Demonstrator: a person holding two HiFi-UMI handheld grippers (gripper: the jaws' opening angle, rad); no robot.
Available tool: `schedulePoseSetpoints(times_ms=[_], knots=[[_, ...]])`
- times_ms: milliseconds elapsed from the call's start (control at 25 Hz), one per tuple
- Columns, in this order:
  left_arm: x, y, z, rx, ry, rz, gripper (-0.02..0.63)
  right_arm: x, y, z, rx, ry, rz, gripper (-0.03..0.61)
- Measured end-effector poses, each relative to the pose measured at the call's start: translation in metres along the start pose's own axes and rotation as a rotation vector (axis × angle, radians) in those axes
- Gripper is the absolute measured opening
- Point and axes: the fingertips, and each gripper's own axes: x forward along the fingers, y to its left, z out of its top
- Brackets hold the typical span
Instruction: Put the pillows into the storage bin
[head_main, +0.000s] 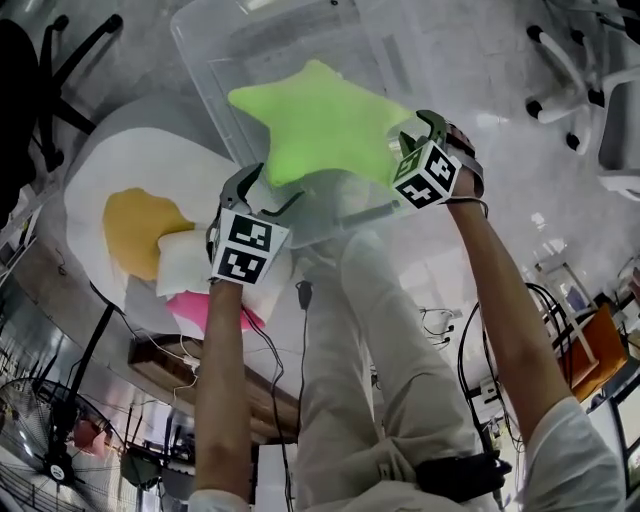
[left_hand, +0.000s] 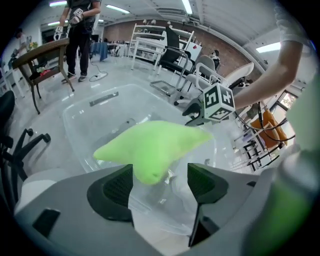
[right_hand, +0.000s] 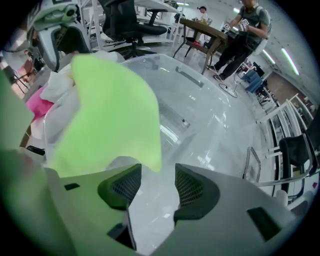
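Left gripper (left_hand: 160, 182) jaws stand released, with one tip of the green star pillow (left_hand: 150, 147) loose between them. Right gripper (right_hand: 157, 185) gapes too, a pillow corner just beside one jaw. Stretched between both grippers, the pillow lies over the clear storage bin (head_main: 400, 50). On the left gripper's outer side lie a fried-egg pillow (head_main: 120, 200), a cream pillow (head_main: 185, 262) and a pink pillow (head_main: 200, 312).
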Motion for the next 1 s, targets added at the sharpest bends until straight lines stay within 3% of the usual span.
schedulePoseSetpoints(times_ms=[160, 560, 800, 1000], knots=[[-0.003, -0.009, -0.006, -0.033, 0.006, -0.04, 0.334, -0.002, 0.005, -0.003, 0.011, 0.003, 0.024, 0.227], [-0.017, 0.008, -0.018, -0.086, -0.003, 0.013, 0.339, 0.002, 0.046, 0.042, -0.078, -0.039, 0.127, 0.227], [-0.034, 0.005, -0.046, -0.112, -0.005, 0.054, 0.339, -0.012, 0.085, 0.091, -0.167, -0.15, 0.16, 0.225], [-0.061, 0.008, -0.086, -0.171, -0.04, 0.083, 0.339, -0.029, 0.131, 0.123, -0.212, -0.183, 0.183, 0.225]])
